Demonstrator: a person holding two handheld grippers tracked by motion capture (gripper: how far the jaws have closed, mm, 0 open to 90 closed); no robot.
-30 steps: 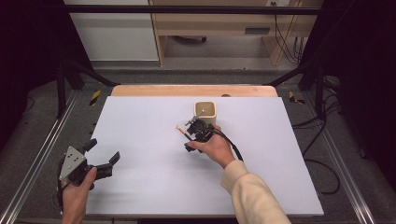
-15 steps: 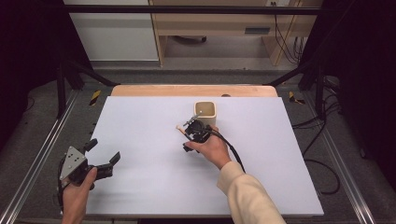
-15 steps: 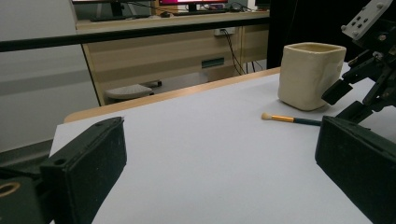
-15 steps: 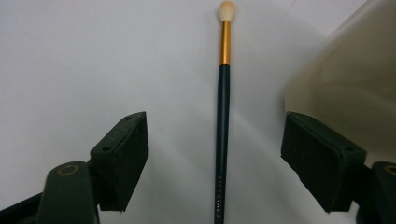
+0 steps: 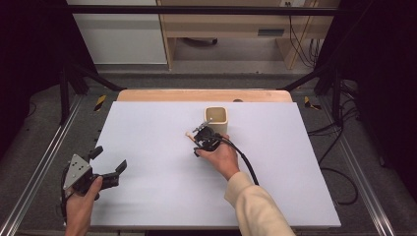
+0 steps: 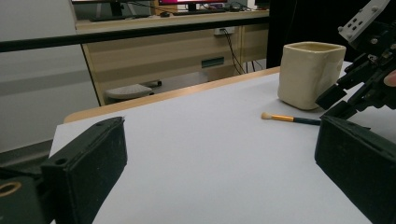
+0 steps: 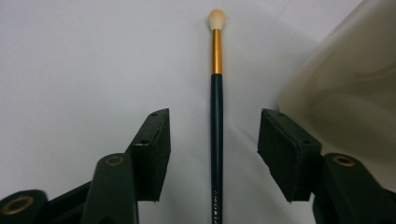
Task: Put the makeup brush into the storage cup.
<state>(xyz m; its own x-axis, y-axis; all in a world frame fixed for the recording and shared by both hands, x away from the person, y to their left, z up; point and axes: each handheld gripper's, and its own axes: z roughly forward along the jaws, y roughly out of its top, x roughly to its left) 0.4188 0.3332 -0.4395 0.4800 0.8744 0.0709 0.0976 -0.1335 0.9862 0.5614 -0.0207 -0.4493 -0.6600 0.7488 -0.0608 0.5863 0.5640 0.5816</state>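
Brush (image 7: 216, 116): dark handle, gold ferrule, cream tip

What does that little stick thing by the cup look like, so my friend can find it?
Look at the white table and find the cream square cup near its far edge. Just left of the cup lies a thin brush, flat on the table between the right claw's open pads. It has a dark handle, gold band and pale fluffy tip.
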